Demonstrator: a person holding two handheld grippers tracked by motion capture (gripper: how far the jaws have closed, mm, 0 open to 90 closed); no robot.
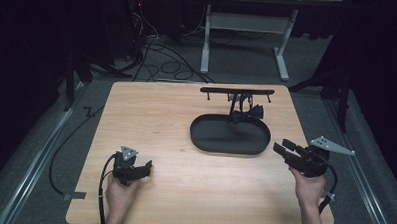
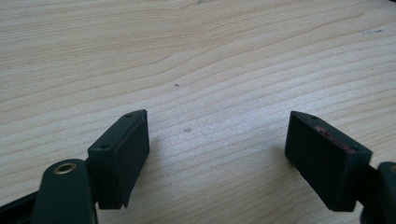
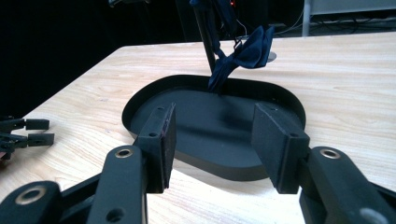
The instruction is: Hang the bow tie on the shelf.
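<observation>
Tray [image 1: 229,144] between grippers and bow tie [image 1: 248,114]

Place: lab or recording studio
Signs: dark curtained surroundings; loose cables [image 1: 163,65] on grey carpet; bare wooden surface [image 1: 151,115]; metal desk frame [image 1: 247,23] behind; rails along the floor

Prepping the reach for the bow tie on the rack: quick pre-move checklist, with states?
1. Right gripper open, nothing between jaws: ok.
2. Left gripper open, over bare table: ok.
3. Bow tie hanging from rack above tray: ok.
4. Right gripper aimed at bow tie across the tray: ok.
5. Tray floor bare: ok.
6. How the bow tie is fastened to the rack: cannot tell.
</observation>
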